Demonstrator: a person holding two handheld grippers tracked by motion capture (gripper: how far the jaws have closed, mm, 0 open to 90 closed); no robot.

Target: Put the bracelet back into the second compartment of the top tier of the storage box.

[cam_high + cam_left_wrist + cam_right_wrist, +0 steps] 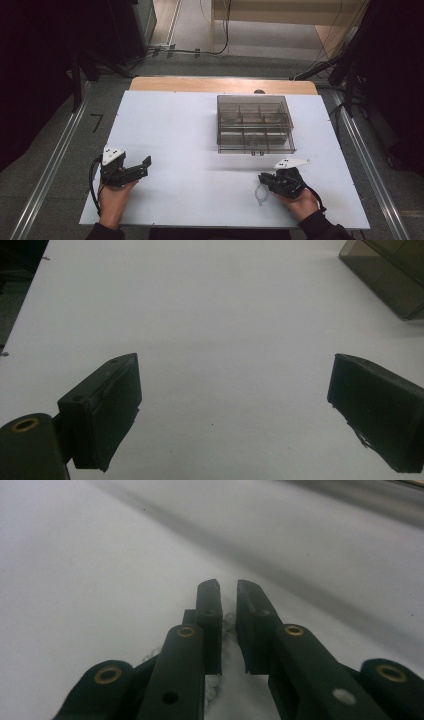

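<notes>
Right gripper has my jaws nearly together over a small clear ring-shaped object; whether they grip it I cannot tell.

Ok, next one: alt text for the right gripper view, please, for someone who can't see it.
The right gripper points along a white table, its two black jaws nearly closed, a narrow gap between them. A small clear, crinkly thing lies on the table under and between the jaws; what it is cannot be told.

The clear thing between the right hand-held gripper's near-closed jaws is mostly hidden and too faint to identify. The box is cut off at the left gripper view's corner.
</notes>
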